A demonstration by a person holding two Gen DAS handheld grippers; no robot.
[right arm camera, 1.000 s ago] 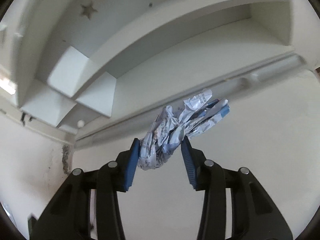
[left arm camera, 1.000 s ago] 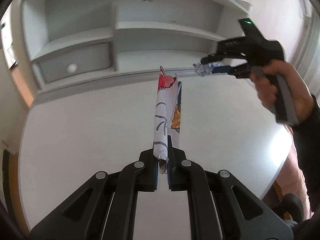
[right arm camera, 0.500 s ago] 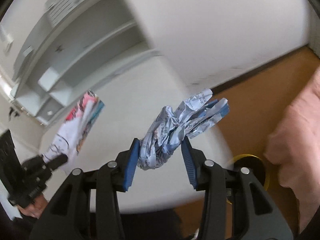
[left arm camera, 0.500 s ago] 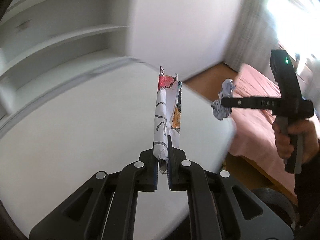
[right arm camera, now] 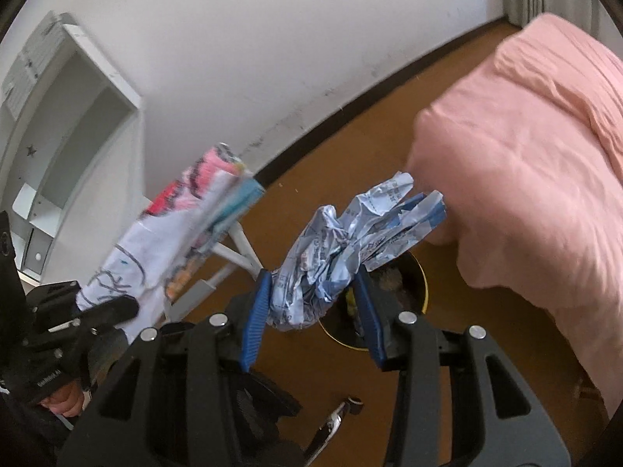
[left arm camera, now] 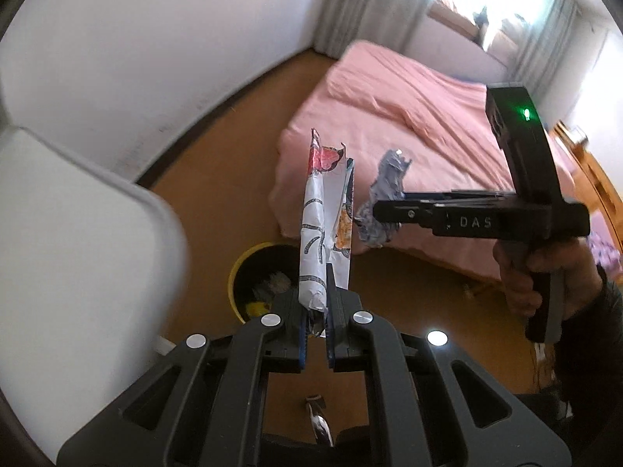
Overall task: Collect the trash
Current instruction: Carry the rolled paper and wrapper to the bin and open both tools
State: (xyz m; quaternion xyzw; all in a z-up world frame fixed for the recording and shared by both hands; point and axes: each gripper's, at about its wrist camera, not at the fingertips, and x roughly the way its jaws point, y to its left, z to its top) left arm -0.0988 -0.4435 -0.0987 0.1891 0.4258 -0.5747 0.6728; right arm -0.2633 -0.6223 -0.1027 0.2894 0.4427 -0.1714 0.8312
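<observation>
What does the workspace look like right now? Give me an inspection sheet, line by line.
Surface: brown floor, bare except for a small scrap near the bed.
Job's things: folded drawing paper and crumpled blue-white wrapper, both carried; yellow-rimmed bin on the floor below, rubbish already inside.
Clutter: small scrap on floor.
Grippers: left claw shut on the folded drawing paper; right claw shut on the crumpled blue-white wrapper.
Cables: nothing seen.
Surroundings: bed with pink cover, white desk, white shelf unit, curtains by a bright window.
</observation>
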